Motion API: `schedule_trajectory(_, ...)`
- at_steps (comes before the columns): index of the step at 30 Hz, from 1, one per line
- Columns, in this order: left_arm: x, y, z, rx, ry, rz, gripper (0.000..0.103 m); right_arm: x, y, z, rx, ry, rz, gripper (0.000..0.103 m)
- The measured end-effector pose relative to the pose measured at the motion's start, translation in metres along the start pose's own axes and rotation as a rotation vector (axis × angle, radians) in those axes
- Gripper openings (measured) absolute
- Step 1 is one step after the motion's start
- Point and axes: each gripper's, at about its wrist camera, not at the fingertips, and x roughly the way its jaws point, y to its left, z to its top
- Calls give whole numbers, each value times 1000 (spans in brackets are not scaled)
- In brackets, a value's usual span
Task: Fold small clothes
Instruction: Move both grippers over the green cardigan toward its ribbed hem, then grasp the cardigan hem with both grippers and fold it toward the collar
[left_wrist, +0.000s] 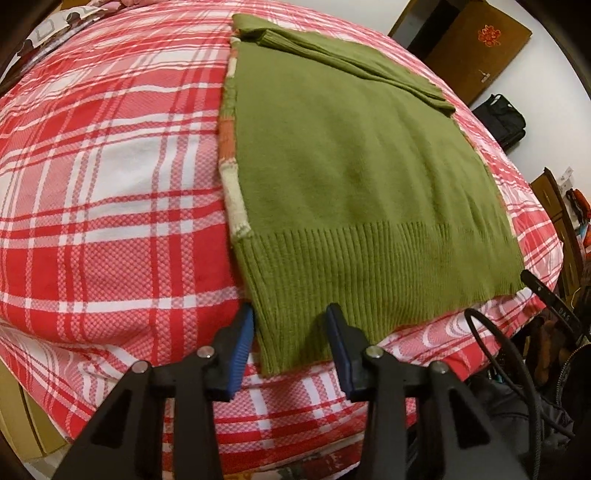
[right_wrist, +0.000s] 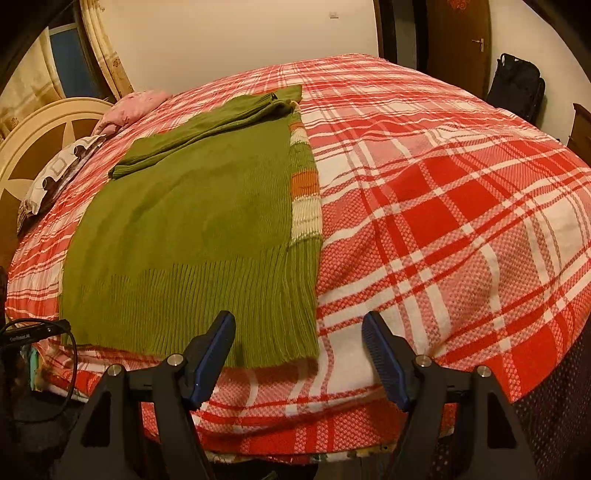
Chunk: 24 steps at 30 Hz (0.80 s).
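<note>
In the left wrist view, a green sweater (left_wrist: 354, 177) lay flat on a bed covered with a red and white plaid bedspread (left_wrist: 110, 166), its ribbed hem (left_wrist: 351, 280) nearest the camera and reaching almost to the bed's near edge. A sleeve (left_wrist: 354, 55) was folded across the far end of the garment, and a striped strip of cream, orange and green knit (left_wrist: 231, 147) showed along its left side. The left gripper (left_wrist: 290, 321) sat low at the hem with its blue-padded fingers (left_wrist: 242, 350) spread apart, the near left corner of the hem lying between them; nothing was pinched. Beyond the bed stood a brown door (left_wrist: 476, 48) and a black bag (left_wrist: 502, 118) against the white wall, and a black cable (left_wrist: 498, 354) looped at the lower right. In the right wrist view, the same sweater (right_wrist: 184, 229) occupied the left half of the bed, with the sleeve (right_wrist: 207, 125) folded over its far end and the striped strip (right_wrist: 304, 184) along its right side. The right gripper (right_wrist: 297, 325) hovered at the near right corner of the hem (right_wrist: 207, 295), its fingers (right_wrist: 384, 354) wide apart: the left one over the ribbing, the right one over bare bedspread (right_wrist: 461, 203). It held nothing. A patterned pillow (right_wrist: 59, 170) and a pink one (right_wrist: 129, 107) lay at the far left beside a cream headboard (right_wrist: 40, 129).
</note>
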Motion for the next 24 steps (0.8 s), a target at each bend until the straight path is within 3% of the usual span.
schedule_trajectory(3,-2,1,0,4,-8,-19,40,-1,-5,-1,27,4,22,61)
schedule_trajectory(5,-2,2,1,1,-12,-22,32,-3,-8,1,52,0,54,53)
schedule_trajectory(9,-1,4,1,3,-16,-32,33,3,-7,1,68,14,108,47)
schedule_trajectory(12,1,6,1,-9,-17,-51,34,6,-4,-1,51,32,116,18)
schedule_trajectory(13,-2,8,1,-12,-27,-68,25,5,-4,-1,54,31,129,12)
schedule_trajectory(14,-4,10,1,-15,-36,-85,6,4,-5,0,57,24,138,10)
schedule_trajectory(16,-13,15,2,-26,-64,-161,7,-3,-5,1,70,-2,184,9)
schedule_trajectory(24,-61,15,14,35,-264,-230,7,-37,-14,18,152,-147,348,8)
